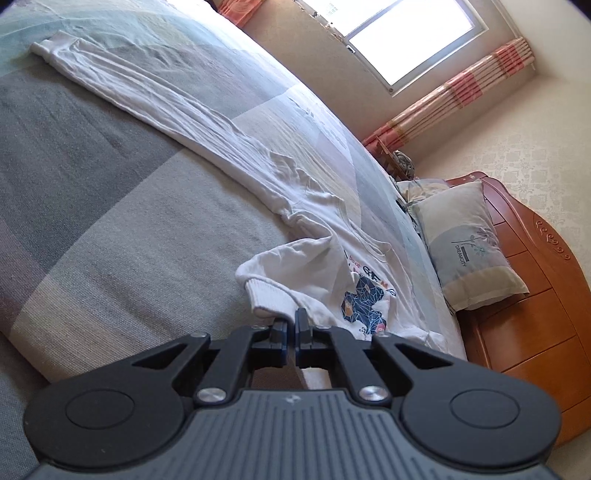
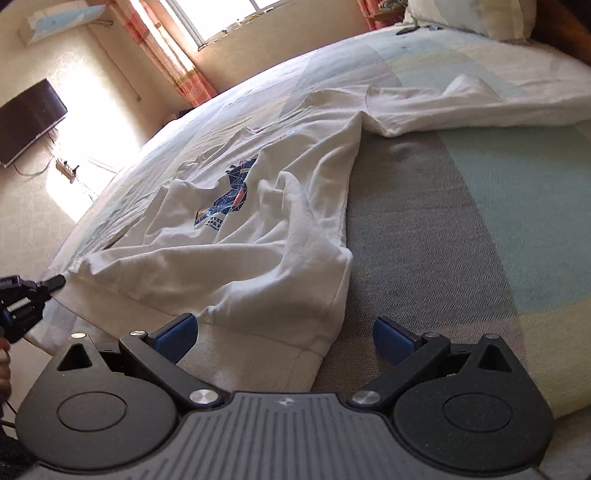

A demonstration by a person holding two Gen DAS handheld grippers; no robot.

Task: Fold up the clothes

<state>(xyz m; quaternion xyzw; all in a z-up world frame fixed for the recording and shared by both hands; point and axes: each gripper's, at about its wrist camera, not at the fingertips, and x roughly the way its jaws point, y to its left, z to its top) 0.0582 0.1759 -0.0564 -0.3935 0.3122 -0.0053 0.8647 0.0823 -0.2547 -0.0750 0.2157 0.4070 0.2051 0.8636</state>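
Bed (image 2: 461,206) filled both views, cover in grey, pale green and cream blocks. White long-sleeve shirt (image 2: 258,221) lay spread across it, front up, blue geometric print (image 2: 227,199) showing, cloth rumpled around the print. In the left wrist view one sleeve (image 1: 147,99) ran straight out ahead and to the left of the left gripper (image 1: 291,325), cuff at the far end.

Left gripper was pinched narrow, jaws nearly touching, clamped on a ribbed white edge of the shirt (image 1: 273,295) right at the fingertips. From the right wrist view the same gripper (image 2: 55,282) sat far left, tips touching the shirt's left edge.

Right gripper (image 2: 284,332) was spread wide, blue pads (image 2: 177,328) apart, holding nothing. The shirt's hem band (image 2: 258,354) lay between and just ahead of its fingers; the hem corner sat closer to the left finger, grey cover showed by the right one. Couldn't tell if the pads touched the cloth.

Pillow (image 1: 469,240) leaned on the wooden headboard (image 1: 535,295), right of the left gripper. Window (image 1: 406,33) and striped curtain (image 1: 461,96) beyond. Dark TV (image 2: 26,122) hung on the wall, upper left of the right gripper.
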